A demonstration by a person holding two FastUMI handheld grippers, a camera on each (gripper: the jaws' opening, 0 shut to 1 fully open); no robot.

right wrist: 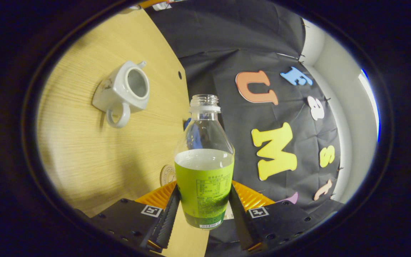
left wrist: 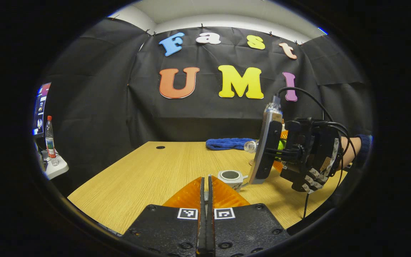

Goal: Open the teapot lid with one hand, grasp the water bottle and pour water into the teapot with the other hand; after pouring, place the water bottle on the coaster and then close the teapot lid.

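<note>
1. The teapot (right wrist: pixel 121 92) stands lidless on the wooden table (right wrist: pixel 84 153), its round mouth bare, its loop handle turned toward the right gripper.
2. The water bottle (right wrist: pixel 204 167), uncapped with a green label, is clamped between the right gripper's (right wrist: pixel 202 208) two fingers and tipped over on its side above the table, neck pointing toward the teapot; water reaches about halfway up.
3. In the left gripper view, the bottle's mouth (left wrist: pixel 250 146) pokes out past the right gripper (left wrist: pixel 287 153), above the teapot (left wrist: pixel 231 177).
4. The left gripper (left wrist: pixel 206 200) hangs over the near table edge, fingers pressed together; I cannot tell whether they hold anything.
5. A round coaster (right wrist: pixel 168 175) lies near the bottle's base.
6. A blue cloth (left wrist: pixel 227 143) sits at the table's far side.
</note>
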